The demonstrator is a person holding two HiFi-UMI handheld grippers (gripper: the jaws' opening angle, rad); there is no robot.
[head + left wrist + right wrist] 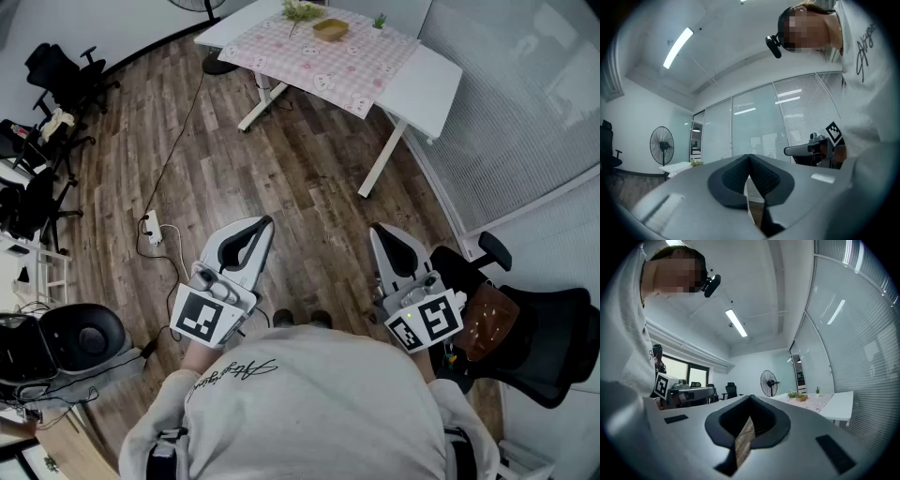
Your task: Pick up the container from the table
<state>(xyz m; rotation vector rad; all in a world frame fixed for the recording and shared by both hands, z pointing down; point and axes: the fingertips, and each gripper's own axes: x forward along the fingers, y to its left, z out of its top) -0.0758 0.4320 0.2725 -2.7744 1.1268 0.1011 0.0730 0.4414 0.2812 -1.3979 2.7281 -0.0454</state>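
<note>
The person stands on a wood-plank floor [300, 178], well back from the white worktop [427, 84] at the far end of the room, next to a glass wall with blinds [525, 112]. A pink checked cloth [323, 52] covers most of the worktop. The container [330, 30], a small tan dish-looking thing, sits on that cloth near the far edge, between a leafy plant [300, 11] and a tiny potted plant [379, 21]. Both tools are held low in front of the body, well apart from it. The left tool [266, 223] is clenched with nothing in it, pads meeting tip to tip, and the right tool [377, 228] is clenched and empty too. A power strip [152, 228] lies on the floor, black office chairs [66, 75] crowd the left side, another black chair [539, 337] sits just beside the person's right, and a standing fan [769, 380] is near the worktop.
</note>
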